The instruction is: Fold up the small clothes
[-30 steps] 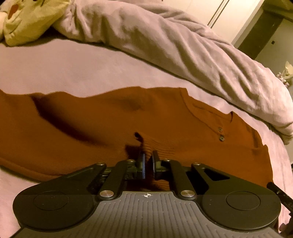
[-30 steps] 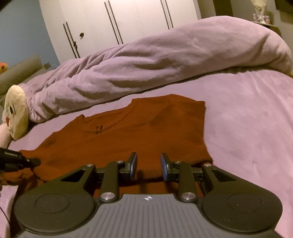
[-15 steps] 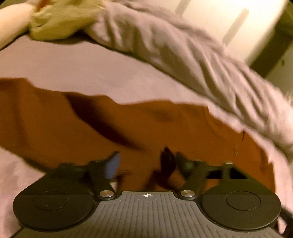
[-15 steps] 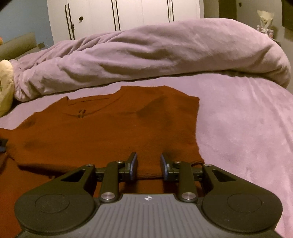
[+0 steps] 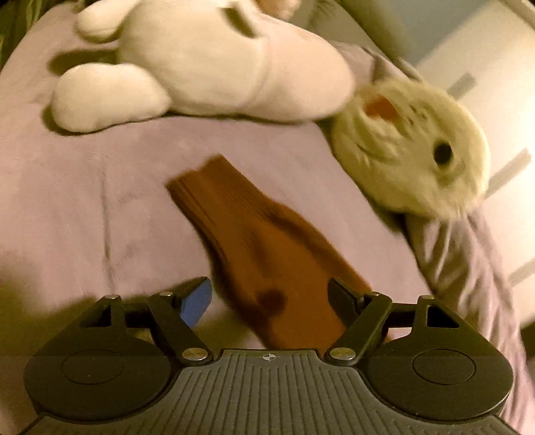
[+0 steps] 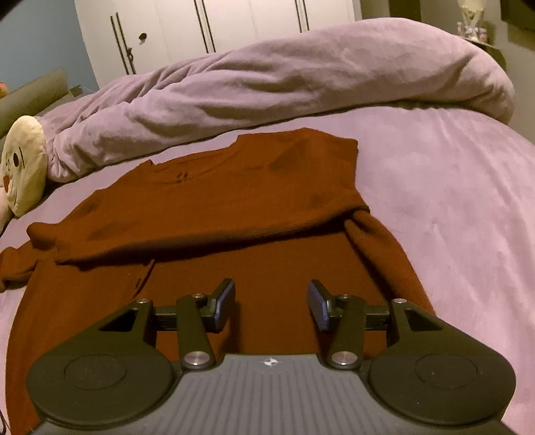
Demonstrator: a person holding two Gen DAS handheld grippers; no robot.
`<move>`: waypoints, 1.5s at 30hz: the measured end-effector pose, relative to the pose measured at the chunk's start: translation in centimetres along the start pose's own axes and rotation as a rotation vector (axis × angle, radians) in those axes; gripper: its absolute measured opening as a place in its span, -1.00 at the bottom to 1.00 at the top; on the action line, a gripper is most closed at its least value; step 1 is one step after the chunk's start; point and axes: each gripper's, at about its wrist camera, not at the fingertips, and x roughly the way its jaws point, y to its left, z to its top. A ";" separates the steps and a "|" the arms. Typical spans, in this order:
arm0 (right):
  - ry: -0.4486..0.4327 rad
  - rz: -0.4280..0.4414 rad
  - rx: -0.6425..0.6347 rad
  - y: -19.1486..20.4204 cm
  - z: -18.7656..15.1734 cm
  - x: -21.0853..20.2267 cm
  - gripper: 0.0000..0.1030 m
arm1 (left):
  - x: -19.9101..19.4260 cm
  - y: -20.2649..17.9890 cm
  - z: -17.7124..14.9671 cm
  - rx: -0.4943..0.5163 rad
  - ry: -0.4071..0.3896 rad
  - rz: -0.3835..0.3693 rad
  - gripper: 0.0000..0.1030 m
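A rust-brown sweater (image 6: 234, 200) lies on the lilac bed sheet (image 6: 451, 200), its buttoned top half folded down over the lower half. My right gripper (image 6: 271, 302) hovers over the lower half. Its jaws are opening, with only flat fabric beneath them and nothing pinched. In the left wrist view, blurred by motion, one sleeve (image 5: 254, 234) of the sweater stretches away across the sheet to its ribbed cuff. My left gripper (image 5: 269, 297) stands open wide over the sleeve's near end. The fingers straddle the sleeve without pressing it.
A rolled lilac duvet (image 6: 284, 77) runs along the far side of the bed. A round cream plush face (image 5: 411, 147) and a white plush toy (image 5: 200, 60) lie just beyond the sleeve's cuff. White wardrobe doors (image 6: 217, 23) stand behind the bed.
My left gripper let go of the sweater's fabric, opened wide and swung over to the sleeve by the plush toys. The right jaws widened. The sweater's top half now lies folded over the lower half.
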 end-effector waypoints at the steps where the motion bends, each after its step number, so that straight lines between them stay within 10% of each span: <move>1: 0.000 -0.001 0.010 0.0 0.2 0.0 -0.06 | 0.3 0.5 0.5 -0.032 -0.006 -0.017 0.59; 5: -0.006 0.009 0.061 0.4 1.1 -0.2 -0.02 | 1.3 1.2 1.9 -0.069 -0.031 -0.050 0.47; 7: -0.010 0.007 0.058 0.7 1.5 -0.2 -0.01 | 1.9 1.1 2.3 -0.064 -0.035 -0.045 0.14; 10: -0.012 0.001 0.037 1.3 1.7 -0.3 -0.01 | 3.0 1.9 3.1 -0.076 0.002 -0.030 -0.87; 20: -0.045 0.018 0.054 0.8 2.0 -1.3 0.02 | -1.9 -6.9 1.8 0.184 -0.032 -0.239 -0.85; 29: -0.083 0.055 0.118 -0.6 2.1 -3.0 0.03 | -7.5 -24.9 -15.1 0.686 0.153 -0.649 -0.84; 31: -0.085 0.066 0.121 -0.9 1.9 -3.4 0.04 | -6.6 -26.6 -20.2 0.801 0.219 -0.622 -0.76; 33: -0.079 0.074 0.118 -1.2 1.9 -3.7 0.04 | -5.1 -27.0 -24.2 0.879 0.281 -0.569 -0.19; 36: -0.074 0.102 0.109 -1.6 1.9 -4.3 0.11 | -3.1 -25.7 -27.1 0.907 0.380 -0.500 -0.09; 45: -0.002 0.340 0.106 1.8 3.6 -0.8 0.12 | -4.6 -18.0 -24.4 0.856 0.294 -0.276 0.35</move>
